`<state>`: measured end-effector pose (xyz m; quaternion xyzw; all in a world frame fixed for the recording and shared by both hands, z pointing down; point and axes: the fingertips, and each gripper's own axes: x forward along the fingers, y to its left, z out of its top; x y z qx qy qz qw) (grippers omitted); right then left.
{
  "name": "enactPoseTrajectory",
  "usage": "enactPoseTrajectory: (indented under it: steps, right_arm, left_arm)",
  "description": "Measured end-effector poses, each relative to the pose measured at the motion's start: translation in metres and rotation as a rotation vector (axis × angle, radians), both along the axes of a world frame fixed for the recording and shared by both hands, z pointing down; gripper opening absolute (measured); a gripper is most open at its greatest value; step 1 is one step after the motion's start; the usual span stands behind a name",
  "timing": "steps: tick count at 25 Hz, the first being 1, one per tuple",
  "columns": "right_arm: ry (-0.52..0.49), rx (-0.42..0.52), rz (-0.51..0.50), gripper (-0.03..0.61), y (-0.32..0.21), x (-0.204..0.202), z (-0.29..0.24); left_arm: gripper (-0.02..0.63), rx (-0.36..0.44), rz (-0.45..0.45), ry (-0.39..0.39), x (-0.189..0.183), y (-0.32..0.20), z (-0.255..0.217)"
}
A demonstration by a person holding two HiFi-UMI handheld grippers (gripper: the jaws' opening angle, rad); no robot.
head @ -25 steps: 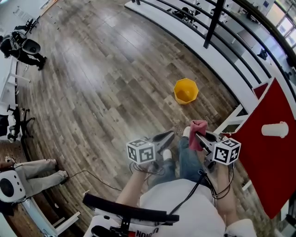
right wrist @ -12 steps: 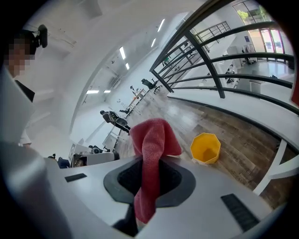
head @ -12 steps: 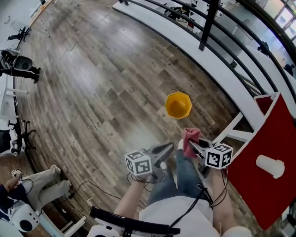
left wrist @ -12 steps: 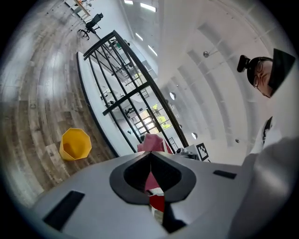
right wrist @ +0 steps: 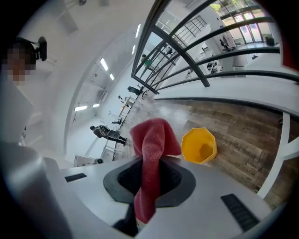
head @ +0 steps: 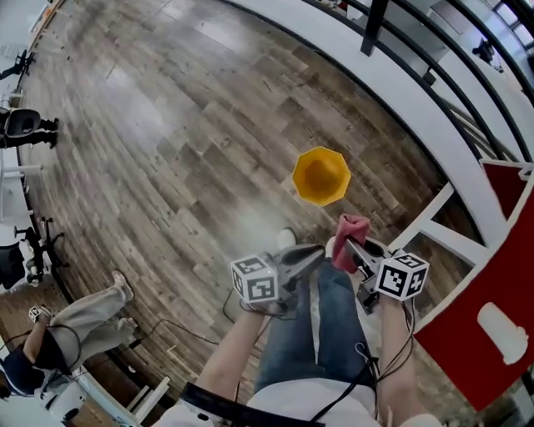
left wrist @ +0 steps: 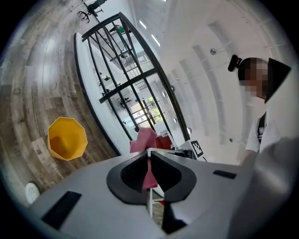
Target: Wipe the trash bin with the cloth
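We gripped the pinkish-red terry cloth (right wrist: pixel 152 154) between the clenched fingers (right wrist: pixel 123 182) of our right gripper (head: pixel 350 248), its bunched end standing above them. Our left gripper (head: pixel 313 253) had its fingers (left wrist: pixel 129 176) pressed together on nothing. The yellow octagonal plastic trash bin (head: pixel 321 176) stood upright on the wood-plank floor (head: pixel 167 167) just ahead, touching neither

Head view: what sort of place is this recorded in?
Likely a large open indoor hall, perhaps a lab or office floor: a wide wood-plank floor, a long white ledge with a black railing along it, and what looks like an office chair at the left edge.
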<state>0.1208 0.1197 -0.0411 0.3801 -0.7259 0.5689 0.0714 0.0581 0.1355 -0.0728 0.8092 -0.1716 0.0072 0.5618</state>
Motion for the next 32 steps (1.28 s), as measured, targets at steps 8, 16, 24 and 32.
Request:
enactPoseTrajectory:
  steps: [8,16,24,32]
  right_arm:
    - [-0.003,0.016,0.106,0.051,-0.033,0.013,0.105]
    - [0.024,0.098,0.197,0.051,-0.075,0.040,0.202]
    - [0.183,0.179,0.218,0.051,-0.107,0.109,0.279]
    - [0.157,0.088,0.225,0.051,-0.128,0.140,0.403]
  left_arm:
    - [0.006,-0.061,0.053,0.007,-0.007,-0.047,0.121]
    - [0.107,0.062,0.048,-0.114,-0.038,-0.109,0.226]
    - [0.205,0.184,-0.079,-0.284,-0.091,-0.168,0.300]
    - [0.275,0.052,-0.236,-0.226,-0.142,-0.225,0.399]
